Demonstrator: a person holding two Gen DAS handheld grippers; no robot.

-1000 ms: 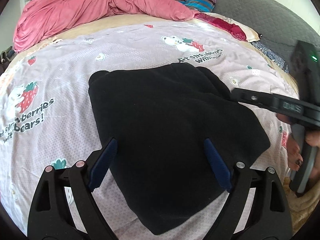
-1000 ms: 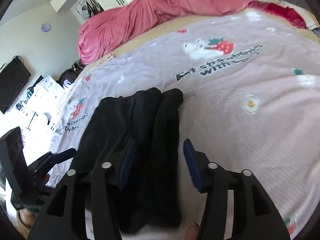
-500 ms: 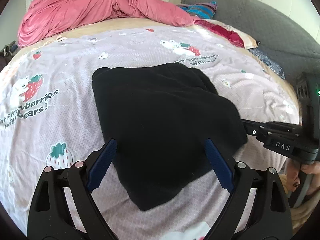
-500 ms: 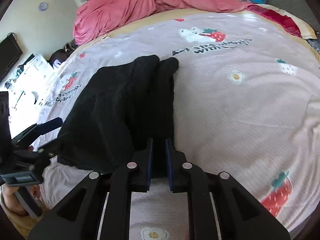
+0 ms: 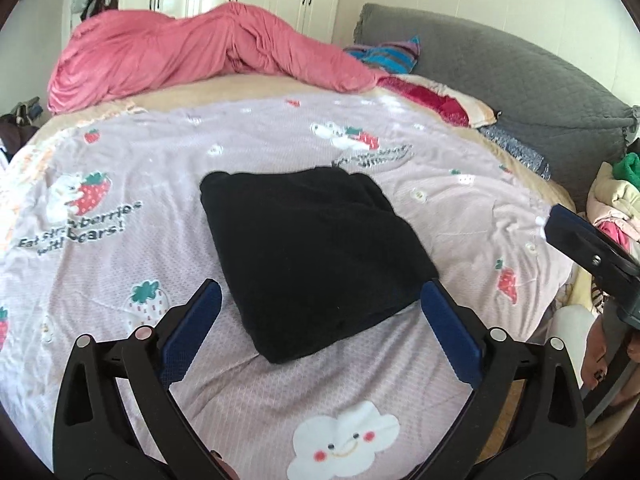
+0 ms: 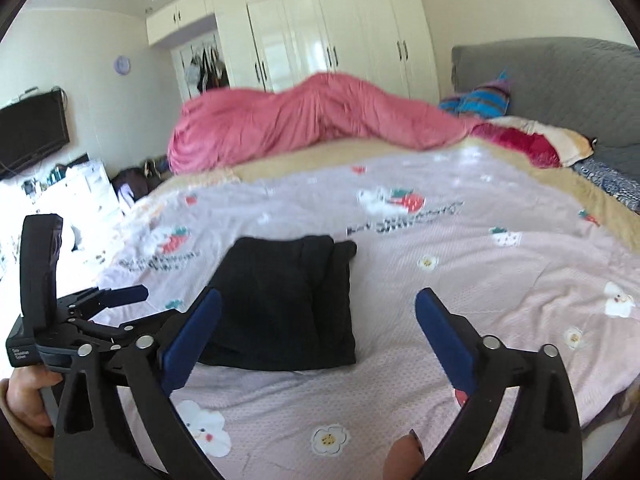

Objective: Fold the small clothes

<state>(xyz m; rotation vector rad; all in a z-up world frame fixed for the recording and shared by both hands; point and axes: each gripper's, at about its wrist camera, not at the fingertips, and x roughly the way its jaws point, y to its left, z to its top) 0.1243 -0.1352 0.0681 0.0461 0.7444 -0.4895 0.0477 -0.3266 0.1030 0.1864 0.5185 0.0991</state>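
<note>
A small black fleece garment (image 5: 316, 256), folded into a compact, roughly rectangular bundle, lies flat near the middle of a pale lilac bedsheet printed with strawberries, bears and clouds (image 5: 120, 184). In the right wrist view the folded layers show along its right edge. Nothing touches it.

The left gripper (image 5: 320, 322), black with blue pads, hovers above the near edge of the garment; its fingers (image 5: 192, 326) have just been opening and stand spread wide, with the near corner of the cloth seen between them but clear of the pads. The right gripper (image 6: 318, 322) is off the garment too, its jaws having just sprung apart to full spread, nothing pinched. A hand (image 6: 24, 398) holds the left gripper's handle at the edge of the right wrist view.

Beyond the sheet, a rumpled pink duvet (image 5: 208, 52) is heaped along the far side of the bed, beside a striped blue cushion (image 5: 384, 54) and a grey quilted headboard (image 5: 500, 80). White wardrobe doors (image 6: 332, 36) line the wall, and a dark television (image 6: 32, 132) hangs on the left.
</note>
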